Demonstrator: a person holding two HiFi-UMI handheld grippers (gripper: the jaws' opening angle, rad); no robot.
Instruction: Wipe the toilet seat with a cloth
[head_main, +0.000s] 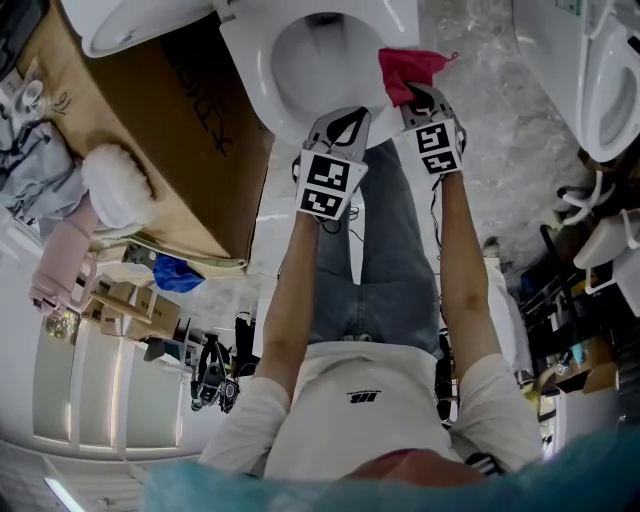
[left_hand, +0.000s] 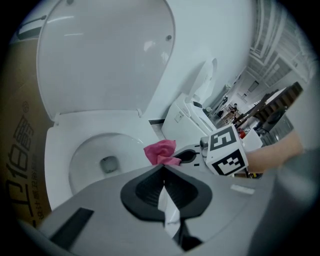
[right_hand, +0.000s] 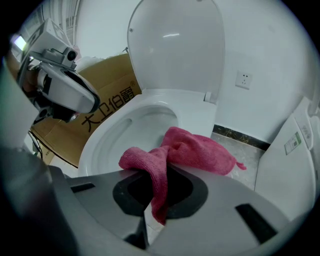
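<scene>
The white toilet (head_main: 310, 60) stands at the top of the head view, its lid (right_hand: 175, 45) raised and its seat (right_hand: 107, 135) down around the bowl. A pink cloth (head_main: 408, 72) sits at the seat's right side, and my right gripper (head_main: 425, 100) is shut on it. In the right gripper view the cloth (right_hand: 195, 147) bunches ahead of the right gripper (right_hand: 157, 172) and a fold hangs down between the jaws. My left gripper (head_main: 345, 118) hovers over the seat's near edge, shut and holding nothing. In the left gripper view the left gripper (left_hand: 164, 170) points at the bowl, with the cloth (left_hand: 160, 151) just beyond.
A brown cardboard box (head_main: 150, 130) stands tight against the toilet's left side. Another white toilet (head_main: 610, 90) is at the far right. A wall socket (right_hand: 244, 79) is on the wall behind. The person's legs (head_main: 385, 250) stand right in front of the bowl.
</scene>
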